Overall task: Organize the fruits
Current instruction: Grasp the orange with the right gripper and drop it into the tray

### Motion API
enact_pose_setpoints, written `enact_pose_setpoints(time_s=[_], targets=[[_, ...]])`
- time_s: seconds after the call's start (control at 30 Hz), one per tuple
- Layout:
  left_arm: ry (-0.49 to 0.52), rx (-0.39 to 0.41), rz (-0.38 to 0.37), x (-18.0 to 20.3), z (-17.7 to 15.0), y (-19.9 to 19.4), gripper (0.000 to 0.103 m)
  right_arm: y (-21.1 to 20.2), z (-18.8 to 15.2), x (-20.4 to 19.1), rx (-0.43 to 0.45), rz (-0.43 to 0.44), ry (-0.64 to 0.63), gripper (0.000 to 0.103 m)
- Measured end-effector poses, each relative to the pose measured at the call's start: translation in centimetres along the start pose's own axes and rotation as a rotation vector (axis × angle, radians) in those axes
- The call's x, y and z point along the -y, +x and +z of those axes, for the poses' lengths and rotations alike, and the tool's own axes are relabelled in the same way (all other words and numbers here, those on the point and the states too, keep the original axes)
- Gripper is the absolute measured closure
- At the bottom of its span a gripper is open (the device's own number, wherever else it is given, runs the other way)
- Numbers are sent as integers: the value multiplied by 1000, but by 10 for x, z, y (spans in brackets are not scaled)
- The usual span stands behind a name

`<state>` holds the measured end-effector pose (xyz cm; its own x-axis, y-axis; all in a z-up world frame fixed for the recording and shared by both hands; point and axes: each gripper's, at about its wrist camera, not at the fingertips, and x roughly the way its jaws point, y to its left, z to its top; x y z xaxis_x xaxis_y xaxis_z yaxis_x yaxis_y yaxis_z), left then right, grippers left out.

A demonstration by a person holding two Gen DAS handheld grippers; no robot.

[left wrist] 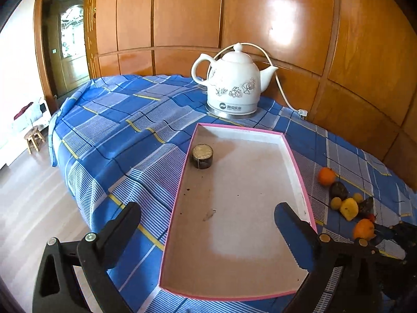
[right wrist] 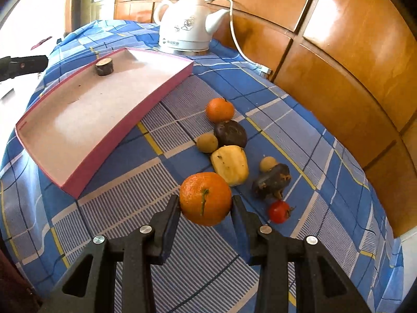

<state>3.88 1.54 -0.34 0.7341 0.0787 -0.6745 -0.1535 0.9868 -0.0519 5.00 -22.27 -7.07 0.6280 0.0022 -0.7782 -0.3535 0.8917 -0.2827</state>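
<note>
My right gripper (right wrist: 205, 203) clamped on large mandarin (right wrist: 205, 198), lifted off blue plaid cloth (right wrist: 125, 182) I think, just beside yellow fruit (right wrist: 230, 165). My left gripper (left wrist: 208, 230) wide apart, empty, over pink-rimmed tray (left wrist: 297, 161); dark cylindrical piece (left wrist: 202, 155) in tray's far corner.

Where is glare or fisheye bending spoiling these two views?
Left wrist view: a bright glare patch on the glossy wooden wall panels, and the doorway side washes out white; the pink-rimmed cardboard tray looks bowed. Right wrist view: glare on the panels upper right, blown-out window upper left, and the blue checked tablecloth curves like a dome.
</note>
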Motion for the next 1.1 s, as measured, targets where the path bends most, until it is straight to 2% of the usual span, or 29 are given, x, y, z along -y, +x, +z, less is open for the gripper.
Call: enact_pose_setpoints(time_s=[0.23,0.47,0.57,0.67,0.83,0.93,1.1], targets=[[37,65,27,2,0,-10,0,-22,20,-10,46,8,50,63],[92,92,115,-3,-5,-16,0,-21,57,-43,83,117,101,63],[76,38,127,-15,-8,-10,0,-10,77,-62,76,170,98,63],[38,-6,117,-28,-10,-4,0,7,95,-79,46,207,95,63],[4,34,104,-43,-12,-10,0,41,124,-100,-11,211,95,63],[-15,48,81,-52,-13,-11,0,58,131,-109,-42,199,95,63],[-63,21,29,-61,-15,-5,0,72,130,-117,-75,194,94,61]])
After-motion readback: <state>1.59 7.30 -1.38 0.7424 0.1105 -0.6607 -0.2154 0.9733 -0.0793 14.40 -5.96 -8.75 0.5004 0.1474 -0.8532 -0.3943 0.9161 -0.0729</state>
